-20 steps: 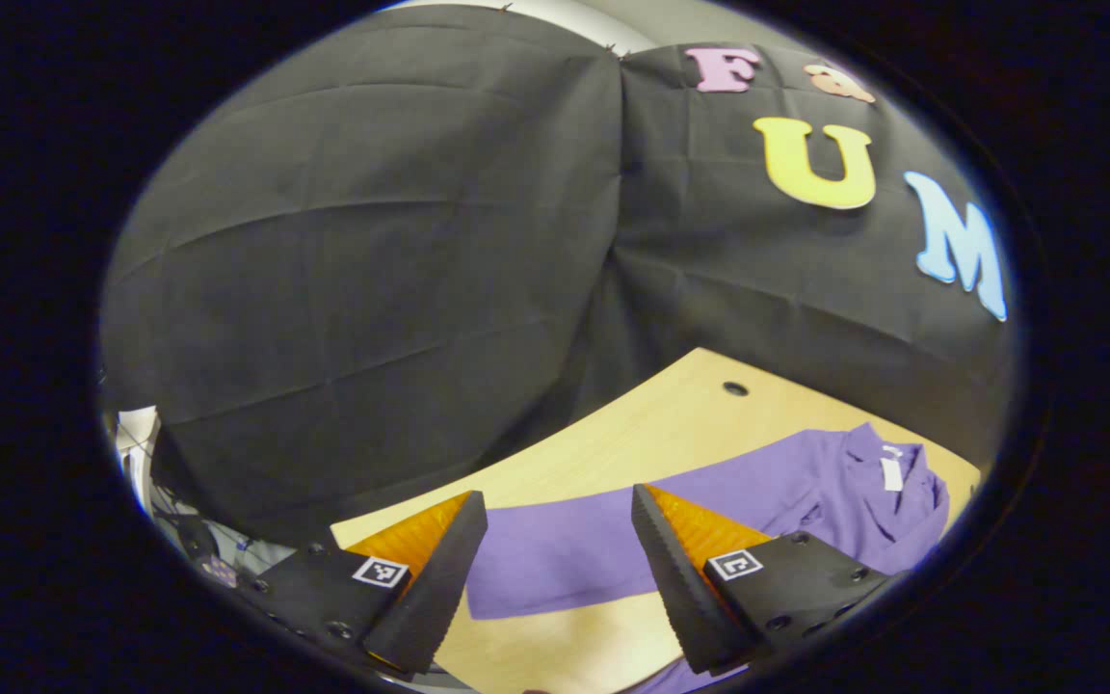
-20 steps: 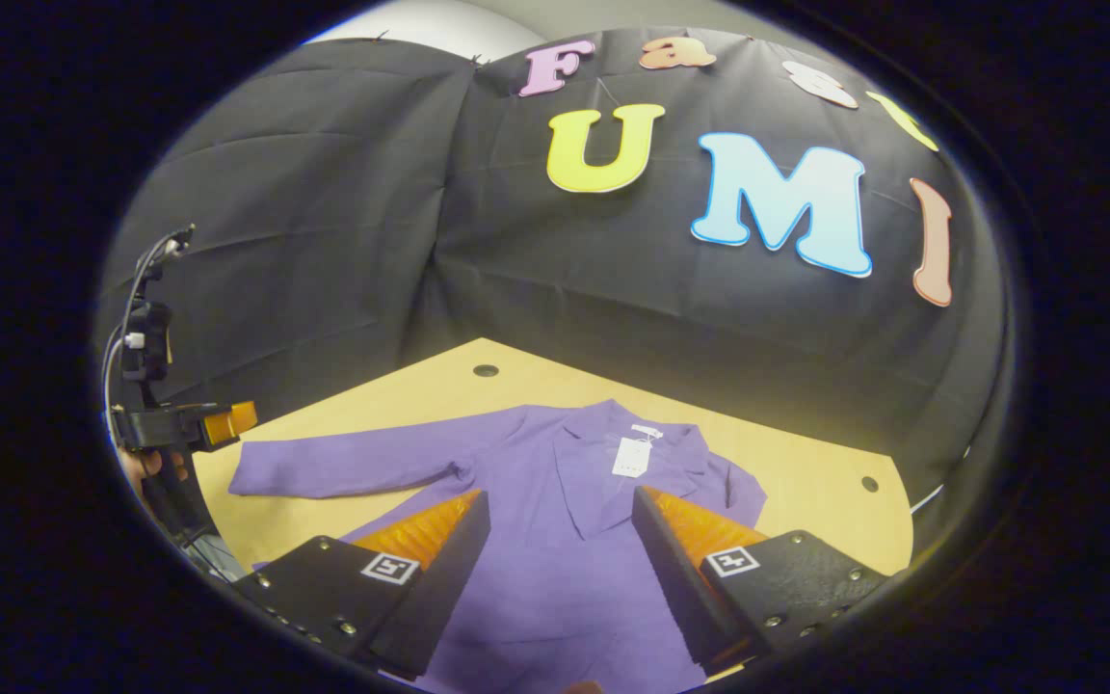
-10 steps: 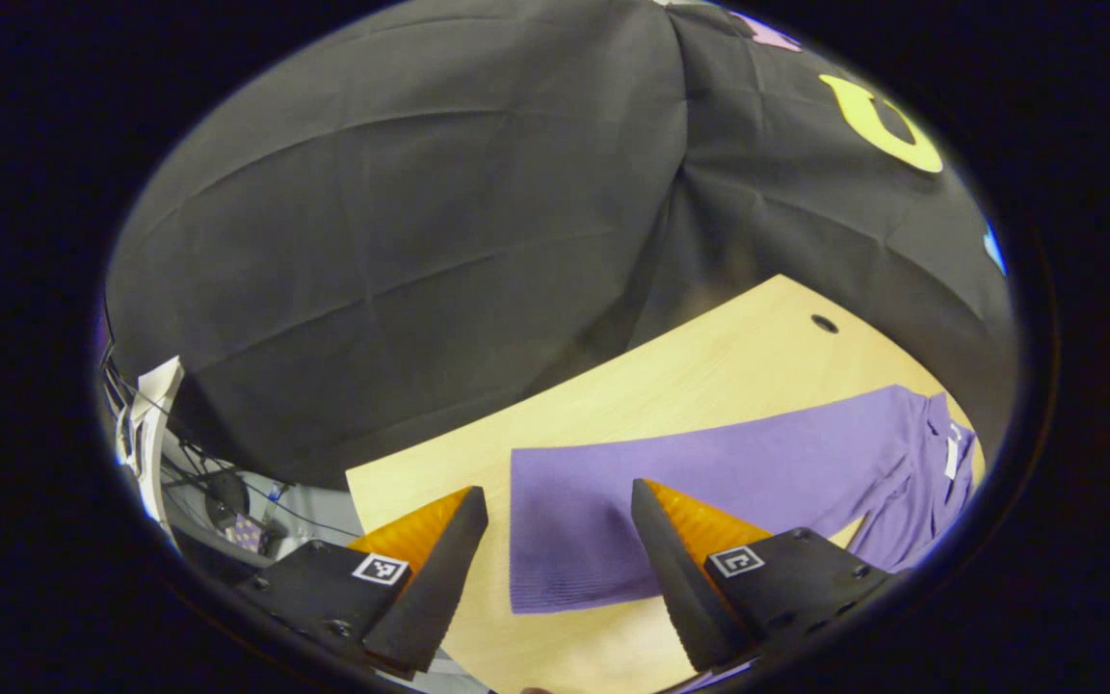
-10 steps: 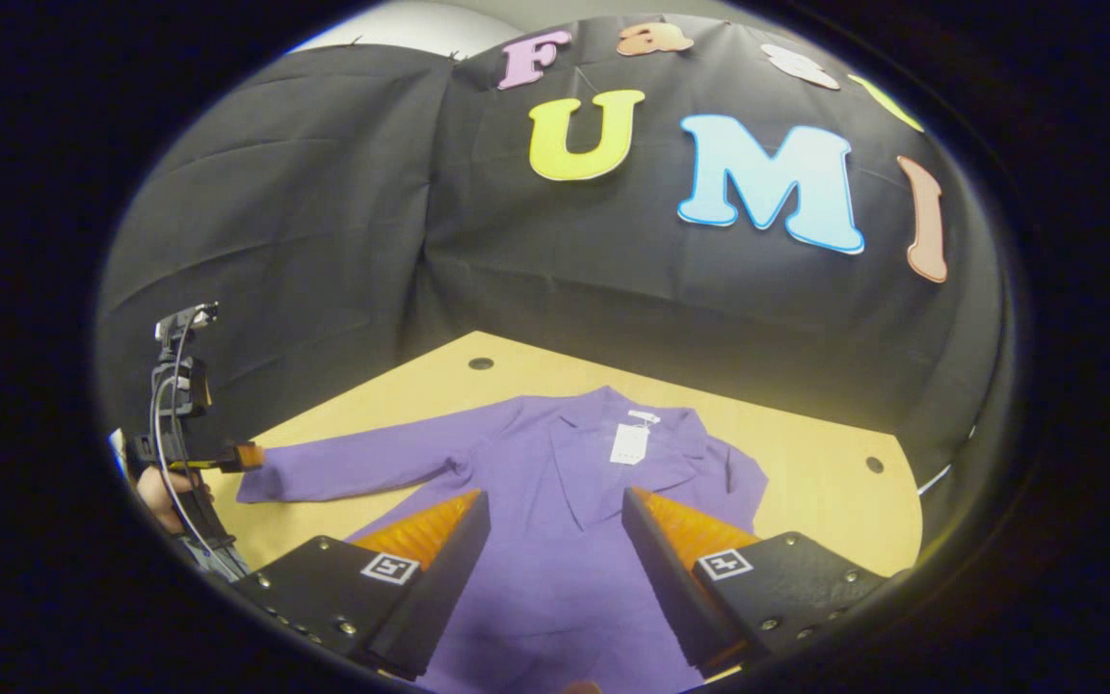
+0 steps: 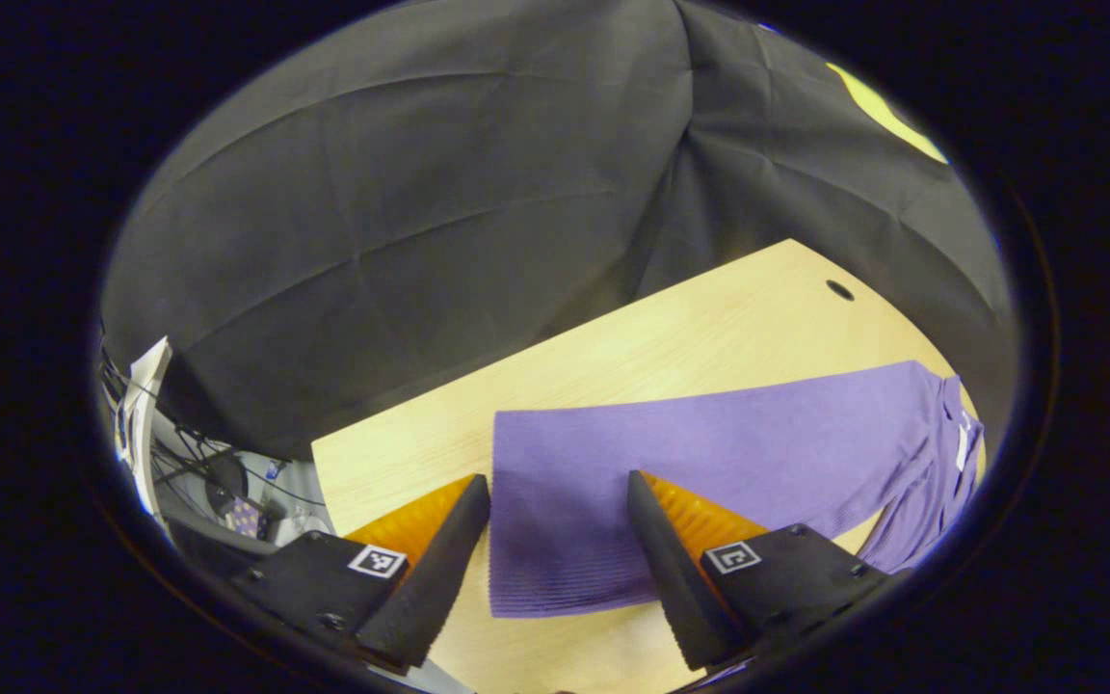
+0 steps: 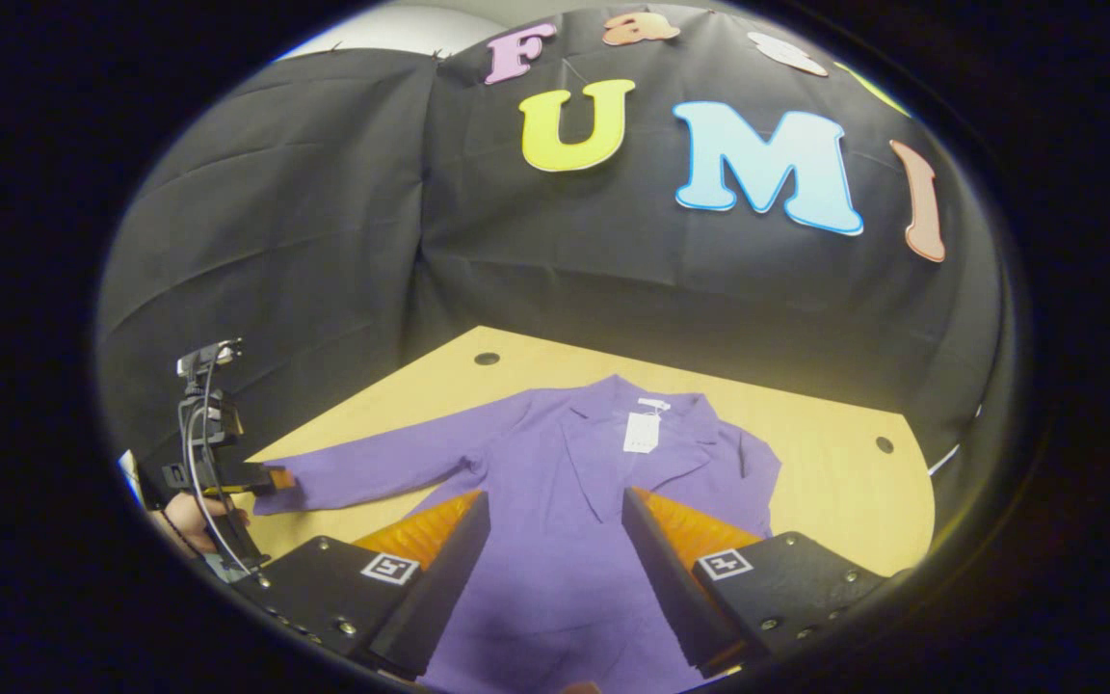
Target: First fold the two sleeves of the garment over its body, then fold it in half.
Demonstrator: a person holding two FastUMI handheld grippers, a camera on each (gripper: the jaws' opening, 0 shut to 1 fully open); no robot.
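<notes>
A purple garment lies flat on the wooden table, collar at the far side with a white tag. One sleeve stretches out sideways across the table. My left gripper is open, its fingers either side of the sleeve's cuff end, just above it. From the right gripper view that left gripper sits at the cuff, held by a hand. My right gripper is open above the garment's body with nothing between its fingers. The other sleeve is folded in at the right shoulder.
Black cloth walls the table's far sides. Two small round holes mark the tabletop. Past the table's left corner hang cables and gear below. Bare wood lies to the garment's right.
My left gripper has moved forward and down onto the cuff end, which now sits between its open fingers. My right gripper barely shifted, staying over the body.
</notes>
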